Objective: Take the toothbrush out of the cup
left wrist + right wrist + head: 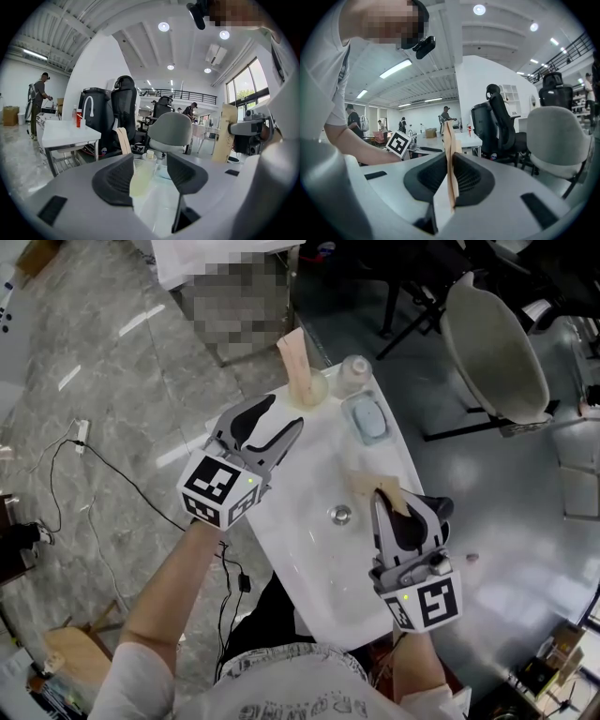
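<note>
- Two flat tan packs show, and I think each one is a toothbrush in its paper box.
- One toothbrush pack (449,136) is already out of the cup. The right gripper (451,161) has its fingers (471,178) clenched on it. The pack stands up thin between them, over the right side of the white sink surface (309,559).
- The other toothbrush pack (296,362) stands in the cup (314,390) at the far end of the surface. It leans a little.
- The left gripper (286,413) has its fingers released and wide apart, with nothing pinched. It is near the cup and points at it, but it does not touch it. In the left gripper view the cup shows in the gap between the fingers, farther off.
- A small bottle (354,374) stands just beside the cup, and a blue soap dish (367,418) lies near them.
- I think the job is partly done, with one pack lifted out and one in the cup.
- What is left, I guess, is to put the held pack down somewhere. If the second one must come out too, the left gripper looks ready to go for it.
</note>
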`<state>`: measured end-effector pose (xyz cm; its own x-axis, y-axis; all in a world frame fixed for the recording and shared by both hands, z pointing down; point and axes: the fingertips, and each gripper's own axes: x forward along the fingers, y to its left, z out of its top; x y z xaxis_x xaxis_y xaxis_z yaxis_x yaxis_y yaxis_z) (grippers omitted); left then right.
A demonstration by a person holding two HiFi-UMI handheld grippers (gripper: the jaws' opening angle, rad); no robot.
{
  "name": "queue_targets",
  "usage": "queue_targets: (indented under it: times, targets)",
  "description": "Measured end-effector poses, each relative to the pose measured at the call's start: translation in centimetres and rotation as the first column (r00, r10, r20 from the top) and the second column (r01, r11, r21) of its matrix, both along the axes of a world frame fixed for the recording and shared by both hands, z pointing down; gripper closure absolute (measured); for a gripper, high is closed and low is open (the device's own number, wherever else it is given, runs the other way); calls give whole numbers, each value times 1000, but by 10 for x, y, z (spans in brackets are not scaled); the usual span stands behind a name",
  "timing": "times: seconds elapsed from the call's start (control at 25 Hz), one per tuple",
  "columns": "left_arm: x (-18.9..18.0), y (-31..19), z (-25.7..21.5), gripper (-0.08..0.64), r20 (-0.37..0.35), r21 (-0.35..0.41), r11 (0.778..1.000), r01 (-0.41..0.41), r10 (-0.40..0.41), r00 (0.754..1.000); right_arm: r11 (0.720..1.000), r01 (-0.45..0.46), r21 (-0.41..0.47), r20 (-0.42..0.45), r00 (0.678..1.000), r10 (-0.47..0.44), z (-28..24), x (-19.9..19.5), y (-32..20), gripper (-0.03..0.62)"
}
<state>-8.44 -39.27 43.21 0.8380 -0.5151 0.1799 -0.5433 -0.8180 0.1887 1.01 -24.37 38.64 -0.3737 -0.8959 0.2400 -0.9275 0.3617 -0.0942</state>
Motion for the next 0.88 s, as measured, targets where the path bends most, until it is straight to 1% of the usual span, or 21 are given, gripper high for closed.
queue_targets:
  times: [0.36,0.64,0.88]
  targets:
    - [4,-28,14,336,3,-1,1000,-15,15,1000,1000,-15,-11,-3,1000,15,12,-2,-16,546]
    - [11,-59,25,336,8,-6,1000,-28,28,1000,1000,0,-26,2,1000,0,22,-14,-27,546]
    - [20,-68,30,336,13,-3,999,-50,50,999,1000,5,-24,17,1000,-5,27,-17,-34,546]
